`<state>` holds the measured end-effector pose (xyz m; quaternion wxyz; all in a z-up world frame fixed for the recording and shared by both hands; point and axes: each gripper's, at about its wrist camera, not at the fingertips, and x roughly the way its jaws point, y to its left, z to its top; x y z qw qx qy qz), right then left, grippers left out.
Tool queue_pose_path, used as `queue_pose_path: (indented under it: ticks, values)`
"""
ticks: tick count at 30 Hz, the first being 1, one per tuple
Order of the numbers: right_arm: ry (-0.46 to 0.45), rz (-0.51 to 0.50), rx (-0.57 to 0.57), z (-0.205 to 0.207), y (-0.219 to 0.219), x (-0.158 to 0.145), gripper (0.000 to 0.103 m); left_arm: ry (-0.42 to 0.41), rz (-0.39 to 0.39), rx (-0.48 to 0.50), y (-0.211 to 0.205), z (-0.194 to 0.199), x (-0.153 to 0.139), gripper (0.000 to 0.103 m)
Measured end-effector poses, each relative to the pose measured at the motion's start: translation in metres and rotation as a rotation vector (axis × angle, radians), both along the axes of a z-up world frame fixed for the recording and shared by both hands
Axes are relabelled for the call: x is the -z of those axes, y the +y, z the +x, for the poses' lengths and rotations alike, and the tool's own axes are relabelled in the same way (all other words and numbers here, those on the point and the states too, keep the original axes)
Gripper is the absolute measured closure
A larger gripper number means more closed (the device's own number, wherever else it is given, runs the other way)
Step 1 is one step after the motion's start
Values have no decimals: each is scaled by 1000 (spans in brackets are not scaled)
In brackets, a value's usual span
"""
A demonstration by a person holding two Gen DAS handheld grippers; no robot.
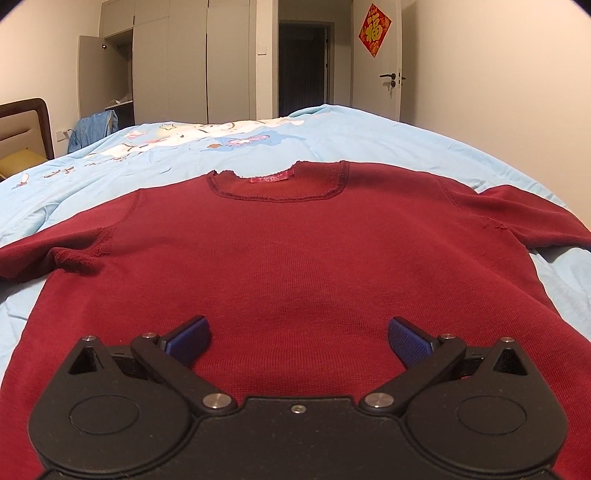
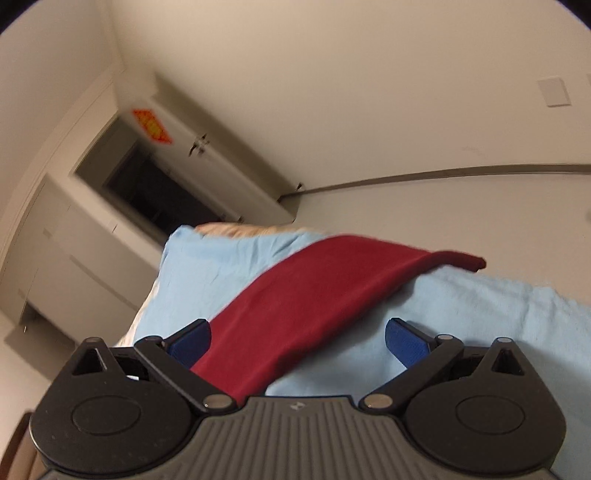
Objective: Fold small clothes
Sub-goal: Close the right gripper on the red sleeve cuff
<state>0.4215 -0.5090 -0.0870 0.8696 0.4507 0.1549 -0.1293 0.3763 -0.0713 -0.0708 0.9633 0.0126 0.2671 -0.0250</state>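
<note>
A dark red knitted sweater [image 1: 295, 251] lies flat on the light blue bedspread [image 1: 369, 136], neckline away from me, both short sleeves spread to the sides. My left gripper [image 1: 297, 341] hovers over its lower middle, open, with nothing between the blue pads [image 1: 190, 341]. In the tilted right wrist view a strip of the red sweater [image 2: 314, 295] runs across the blue bedspread [image 2: 480, 314] toward the bed's edge. My right gripper [image 2: 297, 341] is open above that strip, with the cloth passing between its fingers, untouched by the pads as far as I can tell.
Pale wardrobes [image 1: 184, 66] stand beyond the bed, one door open. A dark doorway [image 1: 303, 70] and a white door [image 1: 376, 74] with a red paper square [image 1: 375, 29] are at the back. A wooden headboard [image 1: 26, 125] is at left. The floor [image 2: 443, 210] lies past the bed edge.
</note>
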Motion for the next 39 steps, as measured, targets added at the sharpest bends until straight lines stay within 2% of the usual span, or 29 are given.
queue_pose_path:
  ticks: [3,6,8,9,12,14,17,20,26,33,39]
  values:
    - [10,28,79,11,-14,9,7,0,0,0,0,0,0,0]
    - [33,62,148,21,-28,22,18,0,0,0,0,0,0,0]
    - [53,87,196,26,-35,32,32,0,0,0,0,0,0,0]
    - [66,94,217,29,-38,35,36,0,0,0,0,0,0,0]
    - [109,81,257,36,-41,43,54,-1,3,-1,0,0,0,0]
    - [151,44,264,42,-37,43,80,-1,1,0,0,0,0,0]
    - [163,-47,232,55,-27,34,92,1,-5,1,1,0,0,0]
    - [153,-184,200,61,-13,15,95,14,-19,4,3,2,-5,1]
    - [86,-477,92,85,30,-34,95,114,-25,26,13,9,-30,1]
    - [-17,-787,-77,109,113,-87,96,57,-93,-34,51,-6,-66,1]
    - [-158,-966,-249,112,199,-110,96,32,-105,-101,88,-17,-81,1]
